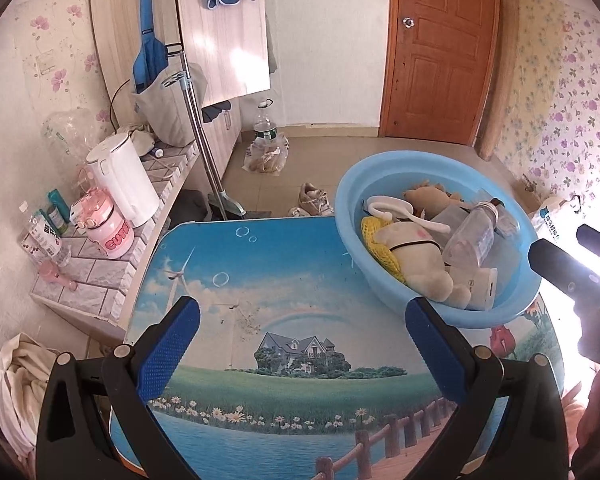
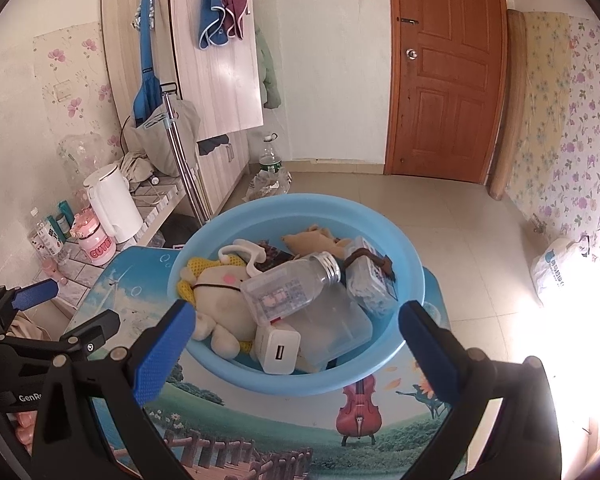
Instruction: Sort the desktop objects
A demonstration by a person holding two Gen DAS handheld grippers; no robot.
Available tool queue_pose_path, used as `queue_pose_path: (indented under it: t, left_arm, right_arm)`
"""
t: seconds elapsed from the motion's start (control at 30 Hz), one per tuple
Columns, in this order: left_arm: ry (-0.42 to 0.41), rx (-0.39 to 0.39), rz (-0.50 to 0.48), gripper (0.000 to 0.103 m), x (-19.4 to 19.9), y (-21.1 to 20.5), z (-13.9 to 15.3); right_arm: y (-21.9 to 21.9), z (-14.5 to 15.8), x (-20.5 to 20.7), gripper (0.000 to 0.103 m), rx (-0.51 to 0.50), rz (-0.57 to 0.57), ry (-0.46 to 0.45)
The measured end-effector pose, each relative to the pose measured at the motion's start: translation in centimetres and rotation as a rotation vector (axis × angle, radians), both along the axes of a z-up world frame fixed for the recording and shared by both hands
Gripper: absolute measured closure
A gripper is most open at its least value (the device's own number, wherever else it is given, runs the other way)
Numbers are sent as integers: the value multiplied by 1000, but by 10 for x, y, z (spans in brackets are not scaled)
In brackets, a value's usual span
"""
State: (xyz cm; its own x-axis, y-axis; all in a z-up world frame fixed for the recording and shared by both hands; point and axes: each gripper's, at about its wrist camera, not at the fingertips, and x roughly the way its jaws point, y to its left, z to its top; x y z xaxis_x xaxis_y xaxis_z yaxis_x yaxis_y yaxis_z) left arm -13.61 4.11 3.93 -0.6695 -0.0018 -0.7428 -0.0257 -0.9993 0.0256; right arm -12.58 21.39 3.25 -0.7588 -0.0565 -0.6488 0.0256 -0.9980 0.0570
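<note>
Both hand-held grippers, left [image 1: 302,326] and right [image 2: 294,326], gape empty near blue basin [image 2: 204,248]

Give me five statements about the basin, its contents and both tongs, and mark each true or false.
1. The blue basin sits on the picture-printed table. True.
2. Both tongs are shut on something. False: the left tongs and the right tongs are open and hold nothing.
3. The clear bottle lies on its side in the basin. True.
4. The white charger lies on the table outside the basin. False: it is inside the basin, near the front rim.
5. The plush toy is in the basin, to the left of the bottle in the right wrist view. True.
</note>
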Motion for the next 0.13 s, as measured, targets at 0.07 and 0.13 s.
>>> queue_pose_path:
  t: [0.07,0.13]
  left_arm:
    - [-2,2,-11,0,0,1,-1]
    - [-4,0,-13,0,-1,2,-2]
  right_arm:
    - [0,-1,0,0,1,-3,-4]
    - [2,-2,0,0,0,-3,-6]
